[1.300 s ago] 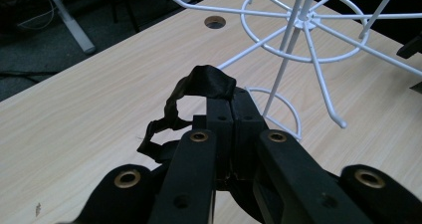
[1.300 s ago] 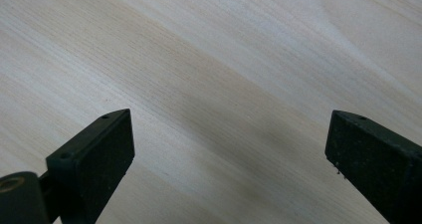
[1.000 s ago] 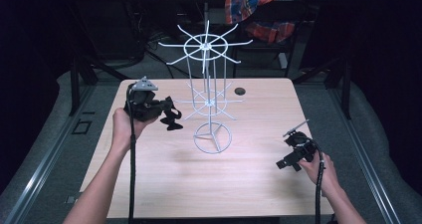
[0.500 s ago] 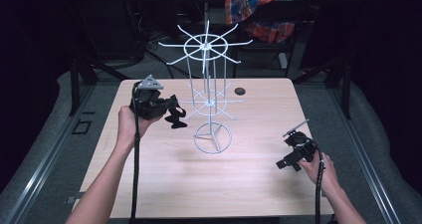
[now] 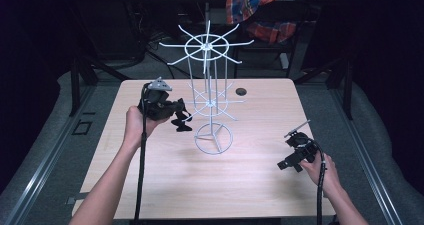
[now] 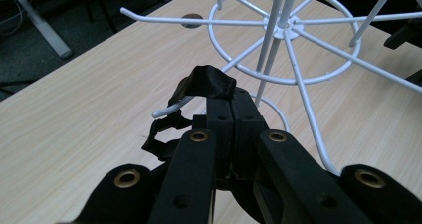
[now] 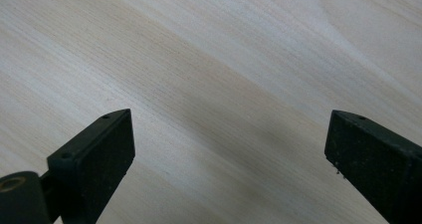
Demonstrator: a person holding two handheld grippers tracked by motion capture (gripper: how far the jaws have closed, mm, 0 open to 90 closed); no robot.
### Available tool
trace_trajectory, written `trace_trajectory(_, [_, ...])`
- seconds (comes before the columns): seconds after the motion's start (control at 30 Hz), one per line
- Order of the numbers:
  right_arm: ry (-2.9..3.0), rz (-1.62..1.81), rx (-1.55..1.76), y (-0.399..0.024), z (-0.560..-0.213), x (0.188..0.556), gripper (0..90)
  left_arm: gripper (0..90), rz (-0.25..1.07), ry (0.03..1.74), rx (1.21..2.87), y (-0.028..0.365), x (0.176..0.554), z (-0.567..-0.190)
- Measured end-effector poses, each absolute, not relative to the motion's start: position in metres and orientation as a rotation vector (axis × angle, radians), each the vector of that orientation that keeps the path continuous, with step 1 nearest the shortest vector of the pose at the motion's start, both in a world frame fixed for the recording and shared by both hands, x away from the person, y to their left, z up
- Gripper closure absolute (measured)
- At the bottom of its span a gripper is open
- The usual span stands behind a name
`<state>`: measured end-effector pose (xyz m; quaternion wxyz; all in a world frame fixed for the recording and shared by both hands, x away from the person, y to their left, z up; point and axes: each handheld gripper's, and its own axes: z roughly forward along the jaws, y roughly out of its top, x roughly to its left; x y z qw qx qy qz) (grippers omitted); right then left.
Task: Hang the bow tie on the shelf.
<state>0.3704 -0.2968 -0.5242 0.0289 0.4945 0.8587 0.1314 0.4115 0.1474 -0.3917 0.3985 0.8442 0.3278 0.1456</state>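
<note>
At frame centre, the left gripper [image 6: 231, 102] pinches a crumpled black fabric strap [image 6: 206, 82] against the white wire rack [image 6: 283, 32]; lower right, the right gripper [image 7: 229, 154] gapes over pale woodgrain table [image 7: 214, 59].

Matt pale wood table [image 5: 165, 185], glossy white wire rack [image 5: 210, 105].

Ahead of the left gripper [image 6: 231, 102] fingertips the white wire rack [image 5: 210, 102] is crowding in — one hooked arm [image 6: 171, 107] is lying just beside them, the ring and post beyond. Between the right gripper [image 7: 229, 149] fingers bare table [image 7: 224, 59] is lying open — nothing blocking.
</note>
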Motion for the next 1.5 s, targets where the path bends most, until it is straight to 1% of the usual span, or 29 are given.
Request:
trace_trajectory(0.43, [2.656,0.404,1.524,-0.296,-0.525,0.371,5.1,88.6,0.339,0.854,2.159,0.147,0.413,-0.413])
trace_trajectory(0.7, [2.658,0.403,1.523,-0.296,-0.525,0.371,5.0,86.1,0.345,0.877,2.158,0.146,0.416,-0.42])
trace_trajectory(1.1, [2.654,0.4,1.522,-0.296,-0.524,0.371,5.0,71.9,0.347,0.885,2.122,0.151,0.414,-0.423])
trace_trajectory(1.27, [2.654,0.405,1.522,-0.296,-0.525,0.371,5.1,63.4,0.352,0.898,2.109,0.156,0.411,-0.421])
trace_trajectory(1.43, [2.654,0.396,1.524,-0.296,-0.524,0.371,5.0,59.5,0.351,0.902,2.099,0.161,0.408,-0.418])
trace_trajectory(1.5, [2.652,0.398,1.525,-0.296,-0.524,0.371,5.0,56.7,0.355,0.909,2.098,0.163,0.407,-0.417])
